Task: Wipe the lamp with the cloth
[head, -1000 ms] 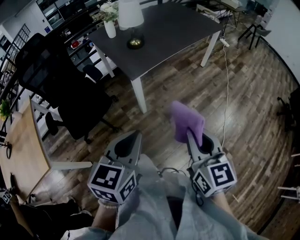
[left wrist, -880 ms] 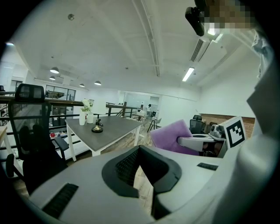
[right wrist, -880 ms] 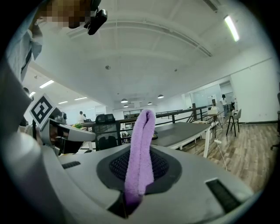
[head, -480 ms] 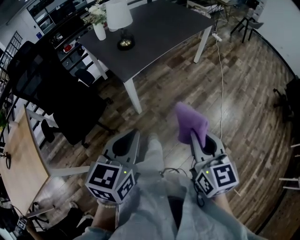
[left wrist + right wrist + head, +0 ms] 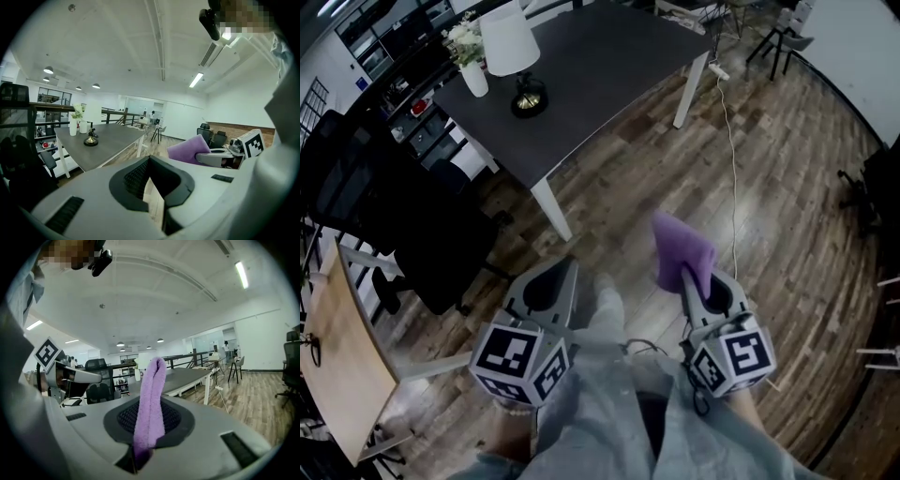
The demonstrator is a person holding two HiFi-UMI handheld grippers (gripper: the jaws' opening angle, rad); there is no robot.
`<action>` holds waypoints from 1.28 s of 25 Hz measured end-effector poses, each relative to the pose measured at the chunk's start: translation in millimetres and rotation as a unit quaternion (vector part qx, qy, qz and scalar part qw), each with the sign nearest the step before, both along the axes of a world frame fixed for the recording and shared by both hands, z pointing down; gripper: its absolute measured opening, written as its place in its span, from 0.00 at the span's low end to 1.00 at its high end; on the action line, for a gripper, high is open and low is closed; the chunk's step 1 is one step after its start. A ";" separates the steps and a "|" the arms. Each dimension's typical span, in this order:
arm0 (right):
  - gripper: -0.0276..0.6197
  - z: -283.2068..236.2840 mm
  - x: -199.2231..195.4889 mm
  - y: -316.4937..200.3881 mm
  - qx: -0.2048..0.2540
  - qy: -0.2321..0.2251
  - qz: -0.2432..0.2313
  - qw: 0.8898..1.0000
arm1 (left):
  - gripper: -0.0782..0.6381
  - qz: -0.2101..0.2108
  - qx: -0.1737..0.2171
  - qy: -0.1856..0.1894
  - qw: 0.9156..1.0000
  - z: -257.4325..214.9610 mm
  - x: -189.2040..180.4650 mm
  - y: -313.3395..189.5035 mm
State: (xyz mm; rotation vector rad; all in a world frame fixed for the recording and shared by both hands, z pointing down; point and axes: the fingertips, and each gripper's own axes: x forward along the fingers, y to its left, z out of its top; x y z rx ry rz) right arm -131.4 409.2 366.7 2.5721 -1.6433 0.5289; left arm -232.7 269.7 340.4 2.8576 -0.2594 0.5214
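The lamp point(image 5: 508, 39), with a white shade and a brass base, stands at the far left end of the dark grey table point(image 5: 609, 66), well ahead of both grippers. It also shows small in the left gripper view, as the lamp point(image 5: 92, 123). My right gripper point(image 5: 684, 272) is shut on a purple cloth point(image 5: 680, 248), which sticks up from the jaws as a folded flap. From the right gripper point(image 5: 149, 427) the cloth point(image 5: 152, 394) stands upright. My left gripper point(image 5: 567, 267) is held low to the left, shut and with nothing in it. The left gripper view shows the left gripper point(image 5: 150, 159) and the cloth point(image 5: 187, 150).
A white vase of flowers point(image 5: 472, 70) stands beside the lamp. A black office chair point(image 5: 384, 225) is left of the table, and a wooden desk point(image 5: 337, 356) sits at the left edge. A white cable point(image 5: 733, 187) runs across the wood floor. The person's leg point(image 5: 605, 305) shows between the grippers.
The table and lamp have slid left and up in the head view. A leg now shows between the grippers. Both grippers keep their pose, and the cloth stays held.
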 end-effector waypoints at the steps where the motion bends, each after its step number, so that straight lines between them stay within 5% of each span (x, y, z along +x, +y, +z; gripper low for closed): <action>1: 0.12 0.0 7.4 -4.1 -0.001 0.000 0.001 1.000 | 0.12 0.000 -0.001 0.000 1.000 0.2 7.8 -4.8; 14: 0.12 -15.9 100.6 -84.2 0.001 0.011 0.006 1.000 | 0.12 0.018 -0.005 0.002 1.000 -4.3 108.7 -80.0; 32: 0.12 -7.2 178.7 -216.8 -0.009 0.029 -0.035 0.999 | 0.12 -0.047 -0.016 0.022 0.999 10.6 162.9 -212.8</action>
